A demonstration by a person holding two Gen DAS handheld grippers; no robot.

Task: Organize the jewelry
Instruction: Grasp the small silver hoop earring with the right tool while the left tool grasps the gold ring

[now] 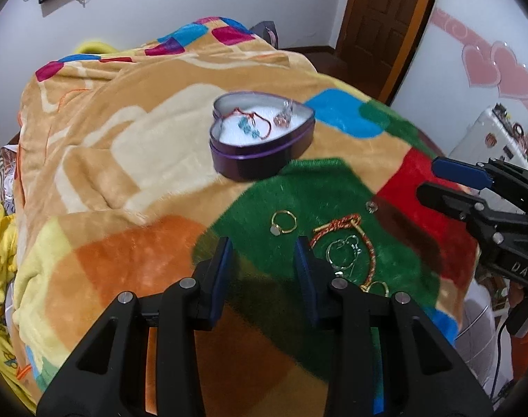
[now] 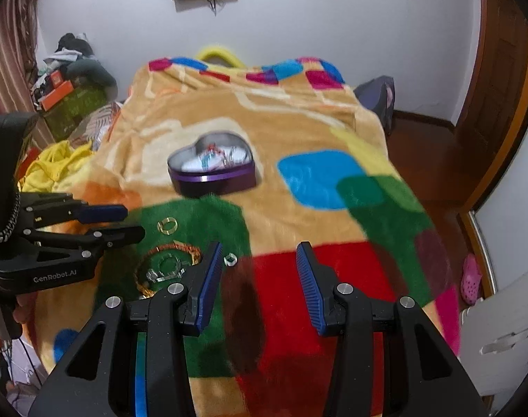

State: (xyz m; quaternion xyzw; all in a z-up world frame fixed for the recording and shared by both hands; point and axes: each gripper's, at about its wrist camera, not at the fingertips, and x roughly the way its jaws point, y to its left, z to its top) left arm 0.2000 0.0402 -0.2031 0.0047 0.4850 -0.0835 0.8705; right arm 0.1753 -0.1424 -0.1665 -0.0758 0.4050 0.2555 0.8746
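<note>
Left hand-held gripper (agape) near gold ring

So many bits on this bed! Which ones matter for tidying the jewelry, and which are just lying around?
For the job:
heart-shaped tin
gold ring
red-and-gold bracelet
clear ring
both grippers, left and right

Just lying about:
blanket
yellow clothes
pink slipper

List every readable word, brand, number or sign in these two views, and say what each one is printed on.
"DAS": on the black body of the right gripper, left wrist view.
"GenRobot.AI": on the black body of the left gripper, right wrist view.
Orange box on the shelf: print too blurred to read.
Heart-shaped tin: no lettering visible.
</note>
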